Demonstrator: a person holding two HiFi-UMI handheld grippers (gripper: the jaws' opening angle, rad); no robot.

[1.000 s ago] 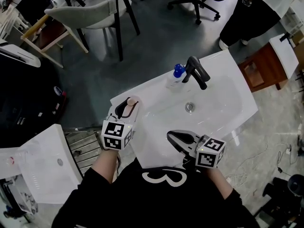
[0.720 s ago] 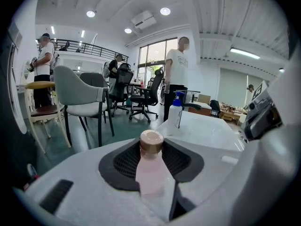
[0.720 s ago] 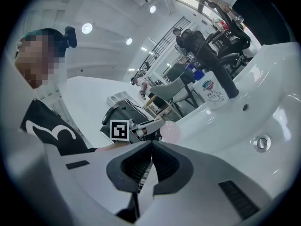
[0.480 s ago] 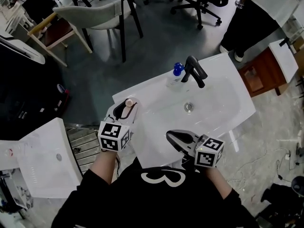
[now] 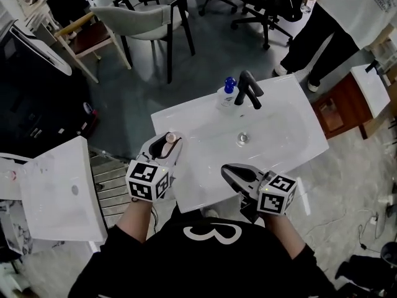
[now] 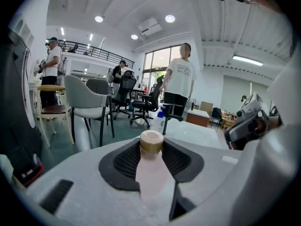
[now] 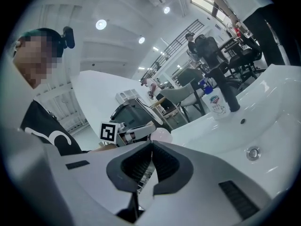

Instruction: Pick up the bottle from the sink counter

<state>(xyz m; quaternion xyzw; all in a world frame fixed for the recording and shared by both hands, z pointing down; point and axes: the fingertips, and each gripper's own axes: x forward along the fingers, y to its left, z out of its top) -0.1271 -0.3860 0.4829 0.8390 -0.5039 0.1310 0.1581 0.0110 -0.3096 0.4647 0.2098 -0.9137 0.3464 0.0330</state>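
A pale pink bottle point(image 5: 169, 143) with a tan cap sits between the jaws of my left gripper point(image 5: 165, 146), over the left near corner of the white sink counter point(image 5: 291, 138). In the left gripper view the bottle point(image 6: 151, 166) fills the gap, cap pointing away, and the left gripper point(image 6: 151, 147) is shut on it. My right gripper point(image 5: 232, 176) hangs over the counter's near edge, shut and empty. The right gripper point(image 7: 151, 147) shows its pads pressed together, with the pink bottle point(image 7: 162, 135) beyond them.
A blue-capped bottle point(image 5: 227, 93) stands beside the black faucet point(image 5: 247, 89) at the back of the basin, drain point(image 5: 242, 138) in the middle. A second white basin point(image 5: 62, 197) lies at the left by a metal rack point(image 5: 105, 185). Behind are a chair point(image 5: 146, 20), a standing person point(image 5: 335, 17) and a brown cabinet point(image 5: 338, 107).
The head view has swung, so the sink sits higher in the picture. My left gripper, still holding the pink bottle, has drawn back slightly from the counter's left corner. The right gripper stays put.
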